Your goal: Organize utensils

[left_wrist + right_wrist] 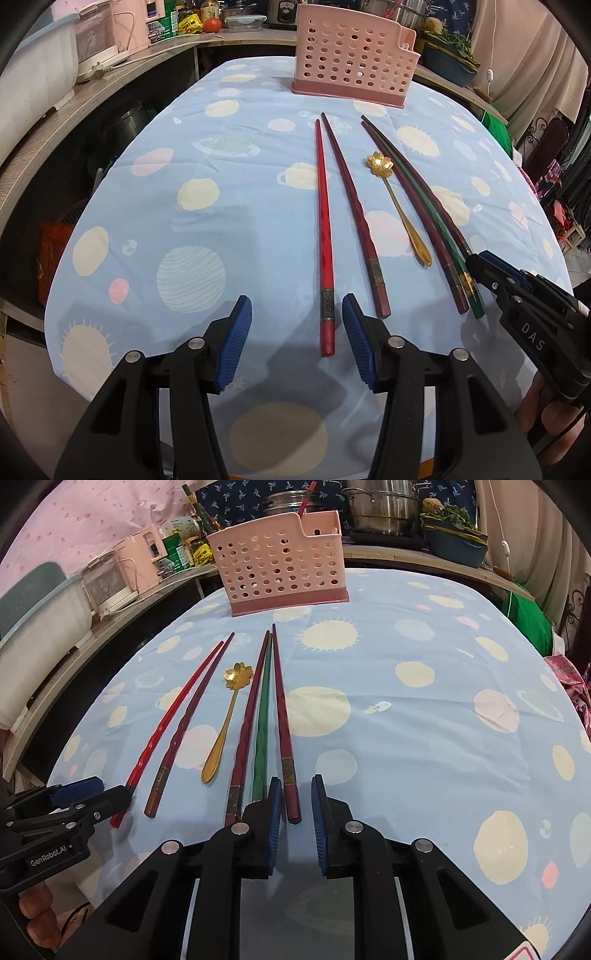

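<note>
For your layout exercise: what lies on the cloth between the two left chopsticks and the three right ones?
The gold spoon, flower-shaped bowl toward the pink holder; both wrist views show it.

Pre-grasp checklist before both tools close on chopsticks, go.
1. Red chopstick lies between the left tool's pads: ok.
2. Left pads clear of it, nothing gripped yet: ok.
3. Rightmost maroon chopstick sits between the right tool's pads: ok.
4. Right pads pressing on it: cannot tell; a gap shows on its right side.
5. Green chopstick outside the right tool's gap: not ok to assume; its end is hidden under the left pad.
6. Pink holder upright, top open: ok.
</note>
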Demonstrator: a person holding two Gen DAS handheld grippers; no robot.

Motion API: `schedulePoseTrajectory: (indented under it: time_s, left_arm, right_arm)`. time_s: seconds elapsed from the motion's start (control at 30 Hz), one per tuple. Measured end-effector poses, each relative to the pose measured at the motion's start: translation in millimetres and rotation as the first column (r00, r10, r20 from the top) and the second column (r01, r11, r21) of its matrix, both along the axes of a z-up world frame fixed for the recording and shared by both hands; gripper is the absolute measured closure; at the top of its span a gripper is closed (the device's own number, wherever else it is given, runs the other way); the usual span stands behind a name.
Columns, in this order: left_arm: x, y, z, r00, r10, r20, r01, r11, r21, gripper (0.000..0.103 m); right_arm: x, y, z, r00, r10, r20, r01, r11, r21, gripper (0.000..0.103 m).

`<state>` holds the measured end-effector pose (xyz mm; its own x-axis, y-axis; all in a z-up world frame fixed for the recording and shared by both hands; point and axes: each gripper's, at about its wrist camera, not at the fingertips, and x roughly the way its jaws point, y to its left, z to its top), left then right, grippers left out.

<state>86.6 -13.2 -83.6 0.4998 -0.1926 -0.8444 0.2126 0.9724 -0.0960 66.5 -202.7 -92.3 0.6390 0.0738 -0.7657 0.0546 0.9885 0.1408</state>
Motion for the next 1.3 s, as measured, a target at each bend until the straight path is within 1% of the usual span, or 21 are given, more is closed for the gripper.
schedulePoseTrajectory:
  time_s: [0.17,0.27,0.3,0.4,0.57,0.63,0.77,1.1,1.3]
  left_arm:
    - [-2,0,-1,1.0,-0.001,0.009,0.001,1.0,0.012,0.057]
    - [-3,0,-1,1.0,0.0,0.014,0.0,1.0,0.016,0.063]
    - [-3,0,-1,1.0,-0.001,0.015,0.001,1.0,0.018,0.067]
    - [-4,0,-1,1.0,-0.003,0.017,0.002,1.0,0.02,0.07]
    - [-6,-2,0,1.0,-0.015,0.018,0.014,1.0,0.023,0.081]
    - [-6,-2,0,1.0,-0.02,0.017,0.019,1.0,0.023,0.087]
    - [-7,-5,0,0.999,-0.029,0.016,0.029,0.999,0.026,0.094]
    - [-8,-7,0,0.999,-0.035,0.016,0.035,0.999,0.037,0.095]
    - [-8,-8,1,0.999,-0.036,0.012,0.035,0.999,0.04,0.095]
  right_arm:
    - [-1,-2,-1,1.0,-0.006,0.003,0.006,1.0,0.002,0.092]
    - [-2,-3,-1,1.0,-0.008,0.006,0.008,1.0,0.008,0.094]
    - [-2,-2,-1,1.0,-0.008,0.006,0.008,1.0,0.008,0.094]
    - [-3,-2,-1,1.0,-0.008,0.006,0.008,1.0,0.008,0.094]
    - [-4,-2,-1,1.0,-0.009,0.006,0.009,1.0,0.01,0.094]
    - [-4,-2,-1,1.0,-0.01,0.006,0.01,1.0,0.01,0.094]
    - [-6,-2,-1,1.0,-0.012,0.006,0.012,1.0,0.014,0.095]
    - [-15,-4,1,1.0,-0.018,0.006,0.017,0.999,0.034,0.095]
    - [-19,-7,9,0.999,-0.024,0.023,0.023,0.999,0.046,0.095]
